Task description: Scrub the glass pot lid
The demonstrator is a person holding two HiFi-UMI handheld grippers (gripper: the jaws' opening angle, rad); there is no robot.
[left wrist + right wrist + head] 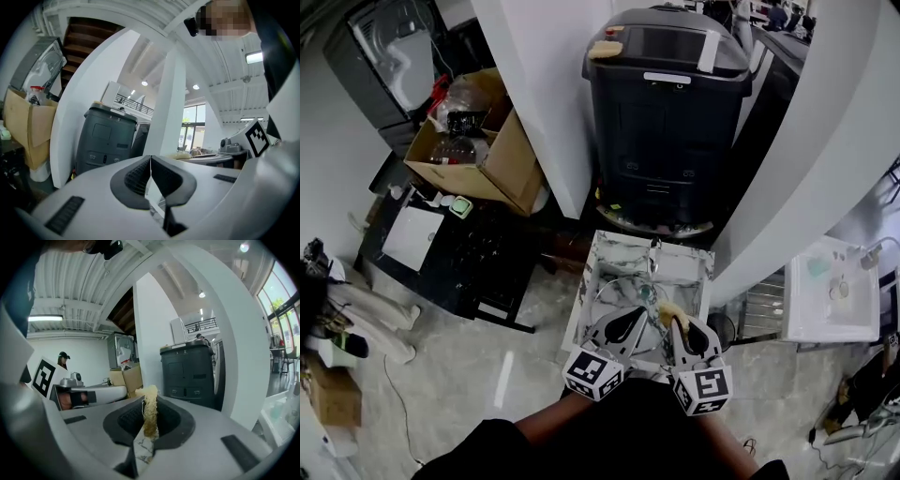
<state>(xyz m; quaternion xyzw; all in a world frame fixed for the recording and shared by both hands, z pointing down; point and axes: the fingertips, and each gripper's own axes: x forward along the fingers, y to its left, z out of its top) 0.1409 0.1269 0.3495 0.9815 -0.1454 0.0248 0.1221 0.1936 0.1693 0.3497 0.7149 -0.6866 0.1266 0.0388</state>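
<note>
In the head view the glass pot lid (617, 298) lies tilted in a marble-patterned basin (682, 266) just ahead of me. My left gripper (630, 322) reaches over the lid's near side. In the left gripper view its jaws (150, 161) are pressed together on a thin pale edge, which looks like the lid's rim. My right gripper (678, 326) sits beside it, shut on a yellow scrub sponge (667, 309). That sponge (150, 411) stands up between the right gripper (149, 405) pads, with marble showing below them.
A tall black bin (666, 112) stands behind the basin, next to a white pillar (548, 94). An open cardboard box (473, 141) and a black low table (459, 253) are at the left. At the far right stands a white sink unit (830, 291).
</note>
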